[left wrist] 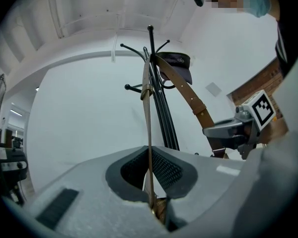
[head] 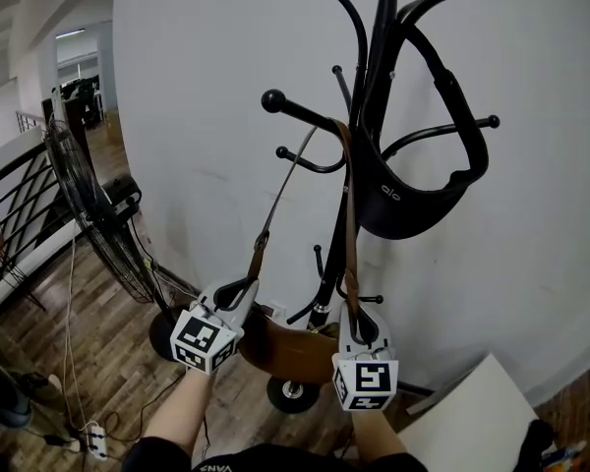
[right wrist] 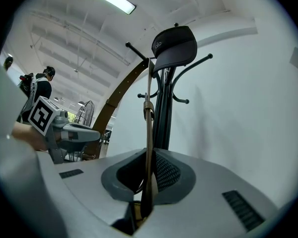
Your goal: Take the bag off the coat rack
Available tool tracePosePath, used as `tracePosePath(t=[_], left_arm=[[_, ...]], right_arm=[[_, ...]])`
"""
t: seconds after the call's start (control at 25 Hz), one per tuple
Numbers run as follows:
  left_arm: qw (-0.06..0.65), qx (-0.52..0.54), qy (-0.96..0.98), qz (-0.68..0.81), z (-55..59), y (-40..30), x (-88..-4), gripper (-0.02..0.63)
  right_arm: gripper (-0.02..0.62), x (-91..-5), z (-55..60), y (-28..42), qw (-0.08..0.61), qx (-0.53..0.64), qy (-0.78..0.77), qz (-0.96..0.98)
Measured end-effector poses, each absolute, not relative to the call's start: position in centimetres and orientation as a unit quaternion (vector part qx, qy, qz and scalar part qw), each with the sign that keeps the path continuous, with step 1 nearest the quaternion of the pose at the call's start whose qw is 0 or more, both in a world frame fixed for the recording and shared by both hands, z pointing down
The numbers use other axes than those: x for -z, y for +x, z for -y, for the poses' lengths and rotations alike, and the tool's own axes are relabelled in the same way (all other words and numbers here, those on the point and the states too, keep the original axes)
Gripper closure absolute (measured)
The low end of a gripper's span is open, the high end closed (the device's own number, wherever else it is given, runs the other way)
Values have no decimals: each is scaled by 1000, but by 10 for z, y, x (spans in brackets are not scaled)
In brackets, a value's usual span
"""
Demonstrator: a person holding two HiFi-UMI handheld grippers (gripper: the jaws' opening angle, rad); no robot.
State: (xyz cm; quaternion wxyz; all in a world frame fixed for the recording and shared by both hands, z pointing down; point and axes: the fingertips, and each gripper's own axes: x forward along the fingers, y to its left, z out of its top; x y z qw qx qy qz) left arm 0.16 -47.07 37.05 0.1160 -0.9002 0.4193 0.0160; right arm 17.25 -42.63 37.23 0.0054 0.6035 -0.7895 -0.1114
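Note:
A brown leather bag (head: 293, 350) hangs low on the black coat rack (head: 376, 87), its strap (head: 351, 214) looped over a ball-tipped hook (head: 273, 100). My left gripper (head: 241, 288) is shut on the strap's left run just above the bag. My right gripper (head: 359, 318) is shut on the right run. In the left gripper view the thin strap (left wrist: 148, 123) runs up from between the pads of the left gripper (left wrist: 150, 170) to the rack (left wrist: 161, 108). In the right gripper view the strap (right wrist: 148, 128) is pinched by the right gripper (right wrist: 149, 175).
A black cap (head: 413, 200) hangs on an upper hook of the rack. A standing fan (head: 88, 214) is at the left by a railing (head: 10, 214). A power strip (head: 93, 441) with cables lies on the wood floor. A white board (head: 472, 411) leans at lower right.

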Motion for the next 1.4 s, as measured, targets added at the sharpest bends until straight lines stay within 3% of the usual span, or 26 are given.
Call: tracePosePath(t=[1.4], left_arm=[[137, -59, -903, -404, 412, -53, -315, 588]], right_arm=[[569, -308, 361, 113, -28, 152, 580, 800]])
